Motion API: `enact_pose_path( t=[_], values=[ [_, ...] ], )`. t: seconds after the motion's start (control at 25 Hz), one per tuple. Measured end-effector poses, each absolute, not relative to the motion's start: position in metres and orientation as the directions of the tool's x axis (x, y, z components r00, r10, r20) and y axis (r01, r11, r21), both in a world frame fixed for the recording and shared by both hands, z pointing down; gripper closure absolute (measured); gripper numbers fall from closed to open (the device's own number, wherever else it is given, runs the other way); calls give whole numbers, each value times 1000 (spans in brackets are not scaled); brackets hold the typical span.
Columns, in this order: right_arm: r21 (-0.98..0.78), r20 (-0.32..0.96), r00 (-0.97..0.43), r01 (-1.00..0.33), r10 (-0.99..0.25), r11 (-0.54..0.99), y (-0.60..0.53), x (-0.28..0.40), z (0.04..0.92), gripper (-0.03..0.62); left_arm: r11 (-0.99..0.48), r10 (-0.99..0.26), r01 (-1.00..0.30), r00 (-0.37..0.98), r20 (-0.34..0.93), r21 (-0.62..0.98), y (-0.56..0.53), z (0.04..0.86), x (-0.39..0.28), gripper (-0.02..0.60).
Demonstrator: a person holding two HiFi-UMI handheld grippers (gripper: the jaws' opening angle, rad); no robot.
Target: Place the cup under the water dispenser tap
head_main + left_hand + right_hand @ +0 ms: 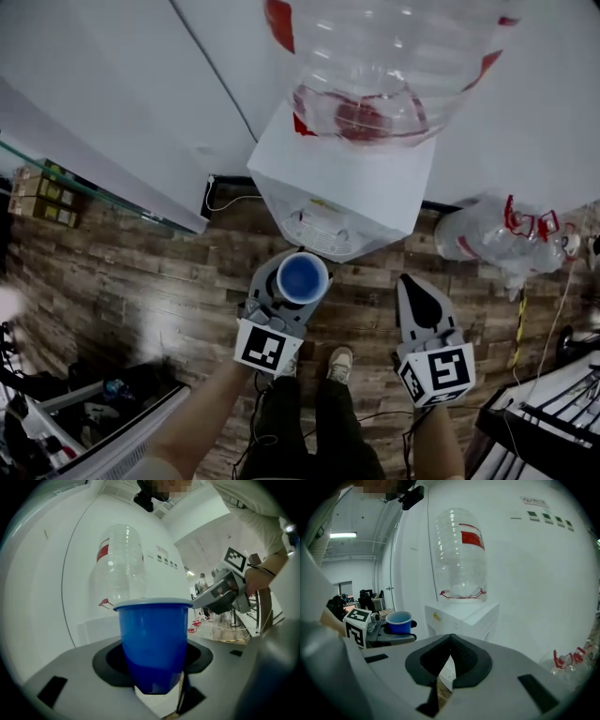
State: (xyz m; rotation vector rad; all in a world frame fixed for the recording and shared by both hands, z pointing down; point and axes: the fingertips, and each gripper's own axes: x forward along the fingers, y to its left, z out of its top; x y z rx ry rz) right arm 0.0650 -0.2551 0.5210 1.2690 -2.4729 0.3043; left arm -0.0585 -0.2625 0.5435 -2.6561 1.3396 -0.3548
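The big clear bottle [375,66] is closest to my head camera. It stands upside down on the white water dispenser [347,178], with a red label on its side. Below it, my left gripper [300,261] has its jaws about half apart and closed on the sides of the blue cup [302,277]. The cup is upright with its mouth facing up and looks empty. It is in the air in front of the dispenser, just short of its front face and not in the tap recess. My right gripper [412,286] is beside it on the right, well clear of the cup. Its jaws are closed together with nothing between them. More empty bottles [497,239] lie on the wooden floor [122,281] to the dispenser's right.
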Motion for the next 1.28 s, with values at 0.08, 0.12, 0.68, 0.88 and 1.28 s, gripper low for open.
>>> enact_pose_path(
  t=[0.08,0.12,0.68,0.88,1.28],
  values=[
    [-32,410,-543,-811,-733,584,-258,62,546,588,-587,-810,-770,564,160,-252,-271,570,-58,324],
    [-31,417,-543,-810,-728,586,-258,60,559,588,-584,-812,-770,561,165,-256,-275,584,-59,323],
    [-43,502,-553,-784,-664,620,-265,48,688,588,-551,-832,-819,524,182,-162,-321,753,-51,325],
    [-58,531,-541,-791,-653,609,-263,51,726,588,-557,-829,-814,533,171,-164,-338,791,-36,324],
    [-122,551,-552,-795,-626,594,-259,58,770,588,-538,-837,-833,510,197,-129,-362,845,-21,318]
  ],
)
